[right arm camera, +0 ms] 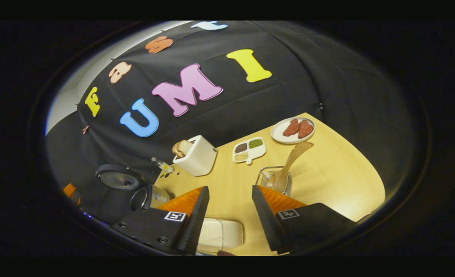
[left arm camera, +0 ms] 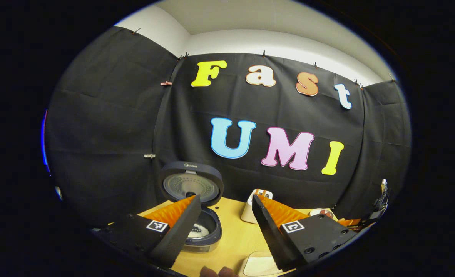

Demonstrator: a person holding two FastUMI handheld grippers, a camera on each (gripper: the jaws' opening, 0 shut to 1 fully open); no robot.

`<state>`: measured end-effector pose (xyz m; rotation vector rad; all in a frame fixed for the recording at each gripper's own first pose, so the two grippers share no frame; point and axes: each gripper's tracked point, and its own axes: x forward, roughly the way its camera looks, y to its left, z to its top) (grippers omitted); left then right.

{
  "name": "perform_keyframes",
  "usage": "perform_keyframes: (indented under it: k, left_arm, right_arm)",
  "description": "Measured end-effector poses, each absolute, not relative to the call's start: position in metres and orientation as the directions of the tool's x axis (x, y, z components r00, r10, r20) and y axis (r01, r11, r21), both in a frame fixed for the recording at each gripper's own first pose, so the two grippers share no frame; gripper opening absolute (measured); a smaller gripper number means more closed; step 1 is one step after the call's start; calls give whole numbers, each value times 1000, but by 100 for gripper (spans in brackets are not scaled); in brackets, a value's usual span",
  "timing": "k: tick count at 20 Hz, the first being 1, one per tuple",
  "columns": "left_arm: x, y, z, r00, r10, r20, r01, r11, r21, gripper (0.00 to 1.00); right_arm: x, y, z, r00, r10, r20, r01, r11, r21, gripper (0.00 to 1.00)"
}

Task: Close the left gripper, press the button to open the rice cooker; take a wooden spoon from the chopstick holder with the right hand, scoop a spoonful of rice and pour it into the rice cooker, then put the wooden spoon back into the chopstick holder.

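Spoon (right arm camera: 289,163) stands in the holder (right arm camera: 273,179), bowl down and handle tilted toward the plate (right arm camera: 293,130), just ahead of the right tool (right arm camera: 229,215), whose jaws gape empty. The spoon seems back in place, so retreat straight off without clipping the handle. Left tool (left arm camera: 225,227) hangs open over the bench (left arm camera: 231,231), beside the cooker (left arm camera: 202,231), lid (left arm camera: 191,184) up, rice inside.
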<state>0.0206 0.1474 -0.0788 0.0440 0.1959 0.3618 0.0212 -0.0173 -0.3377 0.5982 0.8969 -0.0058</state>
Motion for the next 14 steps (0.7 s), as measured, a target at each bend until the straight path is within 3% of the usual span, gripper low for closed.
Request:
perform_keyframes:
  k: [10,14]
  left_arm:
    - [106,248,-68,921,358,-154,-348,933,89,92]
    - [145,273,-55,929,352,-111,-333,929,163,92]
  right_arm:
    - [-14,51,-282,654,227,-721,214,859,465,71]
    - [-29,66,-269,659,196,-726,229,867,442,71]
